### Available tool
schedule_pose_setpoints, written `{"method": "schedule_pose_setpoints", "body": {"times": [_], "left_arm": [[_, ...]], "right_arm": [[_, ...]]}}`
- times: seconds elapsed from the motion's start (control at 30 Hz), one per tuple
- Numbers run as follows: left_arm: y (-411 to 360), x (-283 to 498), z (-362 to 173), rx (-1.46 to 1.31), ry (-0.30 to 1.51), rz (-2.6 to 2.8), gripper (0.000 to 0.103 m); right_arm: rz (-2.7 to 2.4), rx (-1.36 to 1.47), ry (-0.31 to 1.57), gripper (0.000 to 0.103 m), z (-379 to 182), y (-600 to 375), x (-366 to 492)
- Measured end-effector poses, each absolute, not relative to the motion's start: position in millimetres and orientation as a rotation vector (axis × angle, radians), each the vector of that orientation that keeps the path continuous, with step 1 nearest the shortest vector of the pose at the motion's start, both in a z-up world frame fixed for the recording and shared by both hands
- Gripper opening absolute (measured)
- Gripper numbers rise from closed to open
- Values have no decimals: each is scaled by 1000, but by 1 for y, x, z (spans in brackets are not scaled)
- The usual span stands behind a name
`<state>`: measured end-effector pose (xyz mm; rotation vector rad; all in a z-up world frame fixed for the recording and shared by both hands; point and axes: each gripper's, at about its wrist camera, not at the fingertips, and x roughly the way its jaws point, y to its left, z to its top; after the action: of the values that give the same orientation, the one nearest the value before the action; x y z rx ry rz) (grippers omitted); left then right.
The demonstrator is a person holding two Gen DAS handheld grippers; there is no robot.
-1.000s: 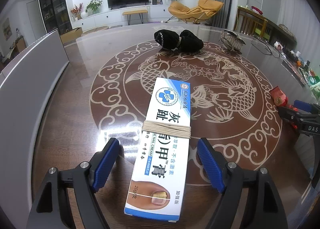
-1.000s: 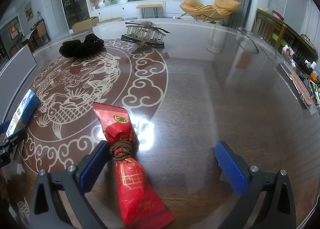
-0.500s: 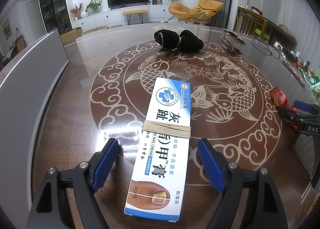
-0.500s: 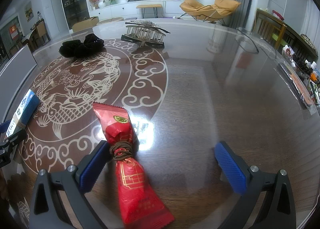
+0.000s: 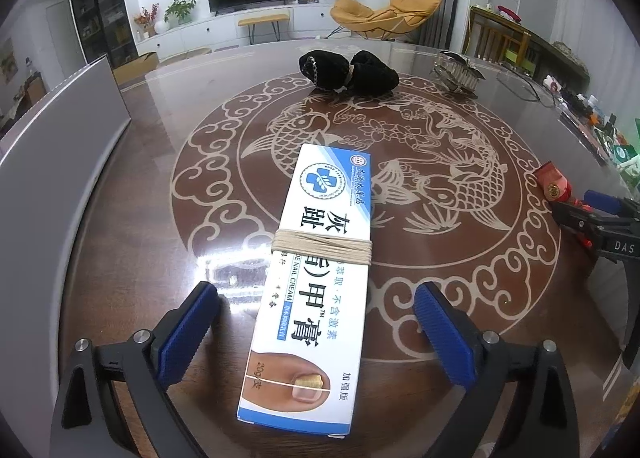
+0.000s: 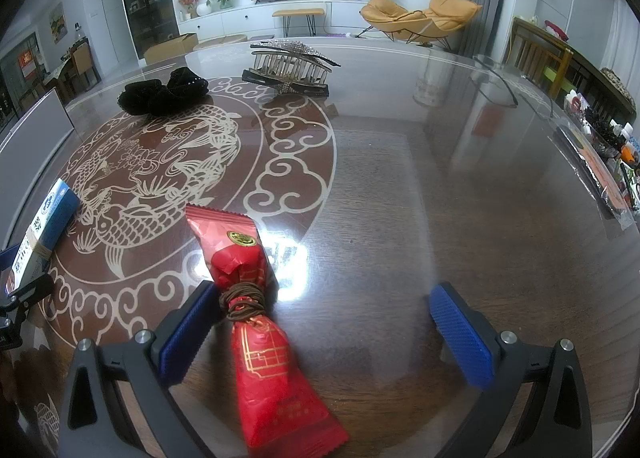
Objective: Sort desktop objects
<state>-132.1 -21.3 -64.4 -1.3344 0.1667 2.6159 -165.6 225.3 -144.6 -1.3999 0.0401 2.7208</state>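
A white and blue nail-cream box point(image 5: 320, 282), bound with a beige band, lies flat on the glass table between the fingers of my left gripper point(image 5: 316, 322). Its jaws are opening and neither blue pad touches the box. In the right wrist view a red snack packet point(image 6: 260, 322), tied round its middle with brown cord, lies between the fingers of my right gripper point(image 6: 324, 318). That gripper stands open; its left pad point(image 6: 188, 334) is close beside the cord, its right pad far off. The box point(image 6: 44, 230) also shows at that view's left edge.
A black hair scrunchie point(image 5: 348, 70) and a jewelled hair claw point(image 6: 290, 66) lie at the table's far side. A grey panel point(image 5: 52, 146) stands along the left edge. Spectacles point(image 6: 500, 86) and small bottles point(image 6: 616, 138) are at the right. The right gripper's body point(image 5: 600, 234) shows in the left wrist view.
The left gripper's fingers have spread wider apart around the box. The box, the red packet and the right gripper have not moved.
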Motion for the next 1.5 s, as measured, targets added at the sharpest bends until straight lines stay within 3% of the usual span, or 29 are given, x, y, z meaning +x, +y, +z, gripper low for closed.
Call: {"method": "schedule_pose_setpoints", "body": {"times": [0.8,1.03,1.2,1.23,1.27,1.33,1.5], "left_arm": [[-23,-134,-67,-1359,160,2606,103],[-20,-129,-64,-1509,280,2408,103],[-2,-132,-61,-1436,434,2456,103],[1,-136,-60,-1435,400,2456,92],[0,-139,-58,-1434,321,2447,67],[-4,-146,-54,-1447,232,2480,40],[-13,-125,-53,-1409,104,2515,40]], "right_arm": [[2722,-1401,39,103,-146,226,-166],[2722,-1401,39,103,-144,224,-166],[2723,-1402,39,103,-143,224,-166],[2723,-1402,39,103,-148,227,-168],[2723,-1402,39,103,-144,224,-166],[2723,-1402,39,103,-147,226,-167],[2723,-1402,39,103,-149,227,-169]]}}
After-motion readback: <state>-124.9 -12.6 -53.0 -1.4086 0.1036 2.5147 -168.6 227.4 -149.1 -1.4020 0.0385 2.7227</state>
